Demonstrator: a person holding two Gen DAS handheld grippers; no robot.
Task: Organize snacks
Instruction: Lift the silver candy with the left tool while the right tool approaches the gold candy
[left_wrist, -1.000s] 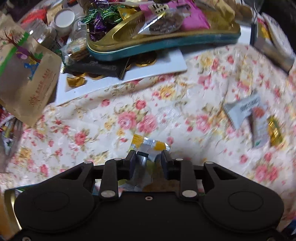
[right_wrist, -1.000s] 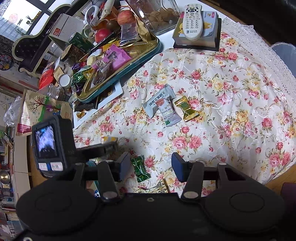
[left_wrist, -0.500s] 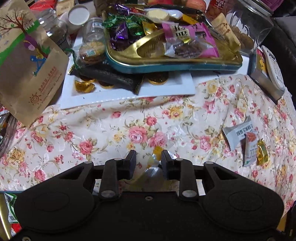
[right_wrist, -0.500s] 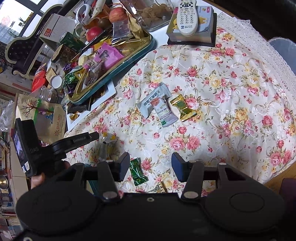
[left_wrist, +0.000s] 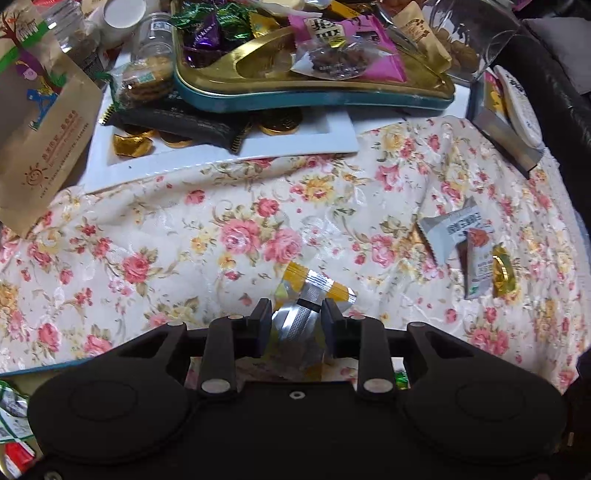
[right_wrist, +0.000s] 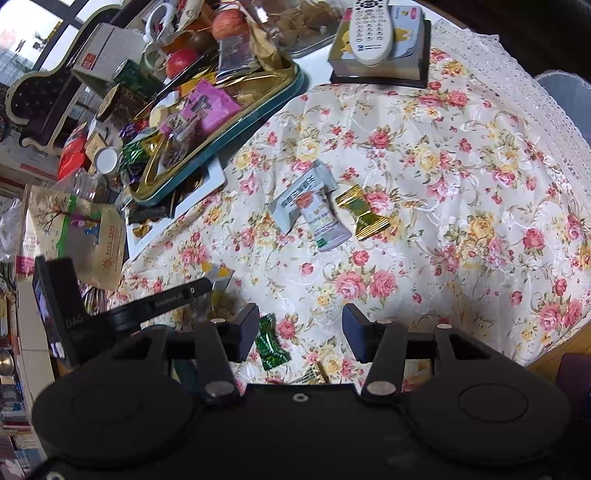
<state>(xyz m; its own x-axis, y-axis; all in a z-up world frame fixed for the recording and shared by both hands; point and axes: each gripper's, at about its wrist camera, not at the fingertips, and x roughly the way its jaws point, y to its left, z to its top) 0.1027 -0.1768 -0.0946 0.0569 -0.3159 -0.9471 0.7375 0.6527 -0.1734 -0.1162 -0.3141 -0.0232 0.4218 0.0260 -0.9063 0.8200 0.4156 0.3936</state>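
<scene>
My left gripper (left_wrist: 297, 317) is shut on a silver-and-yellow snack packet (left_wrist: 314, 291), held just above the floral tablecloth (left_wrist: 184, 240). That packet (right_wrist: 218, 275) also pokes out past the left gripper's arm in the right wrist view. My right gripper (right_wrist: 301, 328) hangs open over the cloth with nothing between its fingers. A green candy (right_wrist: 271, 343) lies by its left finger. Two grey sachets (right_wrist: 303, 195) and a gold-wrapped candy (right_wrist: 362, 212) lie loose mid-cloth. A teal-and-gold tin tray (left_wrist: 314, 99) piled with snacks stands at the back.
A white board (left_wrist: 221, 158) with gold coins lies under the tin. A brown paper bag (left_wrist: 40, 129) lies at the left. A remote control (right_wrist: 371, 33) rests on a box at the far side. The table edge (right_wrist: 546, 354) runs along the right.
The left gripper has shifted and tipped with the packet still in it, bringing more of the tin into its view. The right gripper has stayed put.
</scene>
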